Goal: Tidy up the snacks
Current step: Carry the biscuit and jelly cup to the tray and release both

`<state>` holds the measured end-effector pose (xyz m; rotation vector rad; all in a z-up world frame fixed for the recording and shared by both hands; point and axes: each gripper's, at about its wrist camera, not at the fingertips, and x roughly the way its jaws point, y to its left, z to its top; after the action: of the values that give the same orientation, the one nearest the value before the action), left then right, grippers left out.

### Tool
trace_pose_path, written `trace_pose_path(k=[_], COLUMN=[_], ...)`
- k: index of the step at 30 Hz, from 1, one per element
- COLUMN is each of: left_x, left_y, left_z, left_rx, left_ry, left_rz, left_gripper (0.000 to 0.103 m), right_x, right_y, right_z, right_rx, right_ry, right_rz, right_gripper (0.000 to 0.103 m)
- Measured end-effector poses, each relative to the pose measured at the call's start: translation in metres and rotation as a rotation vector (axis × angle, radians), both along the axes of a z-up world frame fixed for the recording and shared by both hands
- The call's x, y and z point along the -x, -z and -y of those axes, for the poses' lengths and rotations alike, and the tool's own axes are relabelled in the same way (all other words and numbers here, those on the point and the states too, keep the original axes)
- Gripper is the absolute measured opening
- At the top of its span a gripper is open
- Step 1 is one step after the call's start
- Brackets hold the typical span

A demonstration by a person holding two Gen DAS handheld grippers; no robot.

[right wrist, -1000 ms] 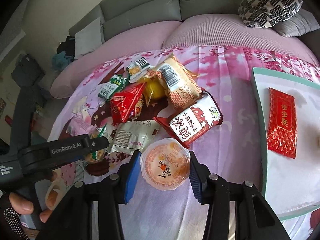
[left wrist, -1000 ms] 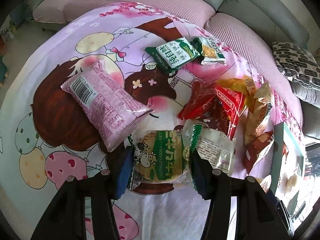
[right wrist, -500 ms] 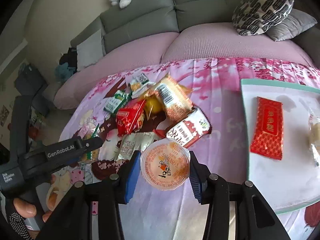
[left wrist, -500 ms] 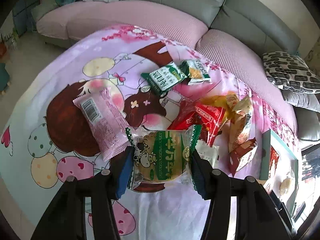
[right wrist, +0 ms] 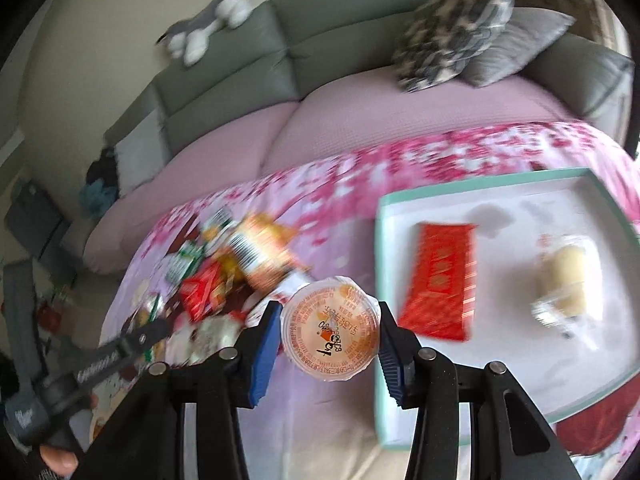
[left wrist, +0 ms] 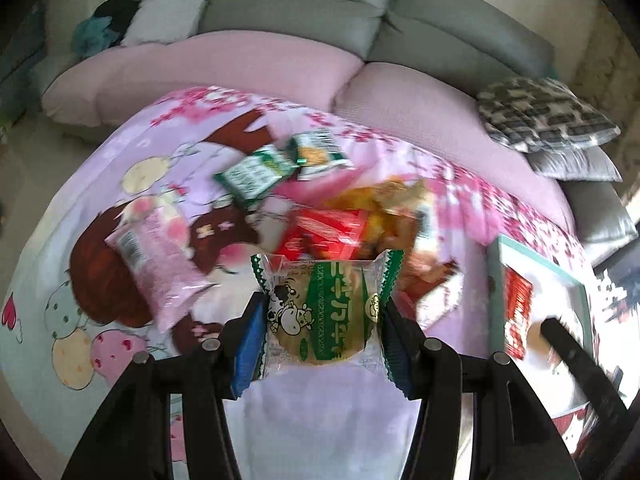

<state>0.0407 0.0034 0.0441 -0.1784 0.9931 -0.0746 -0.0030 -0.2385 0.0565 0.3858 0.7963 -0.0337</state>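
My left gripper point(left wrist: 322, 320) is shut on a green-and-clear biscuit packet with a cow on it point(left wrist: 322, 312), held above the cloth. My right gripper point(right wrist: 328, 330) is shut on a round orange jelly cup point(right wrist: 330, 328), lifted beside the left rim of the white tray with a teal edge point(right wrist: 480, 184). On that tray lie a red packet point(right wrist: 440, 276) and a pale wrapped cake point(right wrist: 568, 276). A heap of loose snacks point(left wrist: 360, 220) lies on the pink cartoon cloth beyond the biscuit packet, with a pink packet point(left wrist: 156, 264) and green packets point(left wrist: 256, 172) to the left.
The cloth covers a low table in front of a grey sofa point(left wrist: 304, 16) with pink seat covers and a patterned cushion point(left wrist: 544, 120). A plush toy point(right wrist: 212, 28) lies on the sofa back. The other gripper and a hand point(right wrist: 56, 456) show at lower left in the right wrist view.
Both grippers have risen off the cloth with their snacks. The right one has carried the jelly cup rightward toward the tray, which now fills more of its view.
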Motion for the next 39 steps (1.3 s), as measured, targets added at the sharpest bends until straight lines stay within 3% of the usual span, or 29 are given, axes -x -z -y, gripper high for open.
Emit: trace_pose_path(k=[7,16,25,36,39], left_x=[0.007,-0.012,-0.037,-0.047,-0.046], left_y=[-0.008,-0.013,0.004,0.017,0.017], left_z=[0.061,0.145,0.203,0.234,0.234], left_rx=[-0.001,0.019,-0.012,-0.022,-0.022], left_ry=[0.173,0.38,0.457,0.492,0.494], left_rz=[0.02,0.007,-0.024,-0.051,-0.058], left_gripper=[0.056,0.056,0.056,0.057,0.061], right_x=[0.007,-0.001,0.002,0.007,0.006], right_y=[-0.002,0.019,0.025,0.029,0.029], right_z=[0.061,0.1,0.125,0.143,0.143], right_rx=[-0.004,-0.022,-0.025,-0.043,-0.039], right_ry=[0.167,0.257,0.32,0.376,0.372], right_rz=[0.003,-0.05,-0.059,-0.068,-0.071], right_gripper=[0.048,0.048,0.048,0.048,0.049])
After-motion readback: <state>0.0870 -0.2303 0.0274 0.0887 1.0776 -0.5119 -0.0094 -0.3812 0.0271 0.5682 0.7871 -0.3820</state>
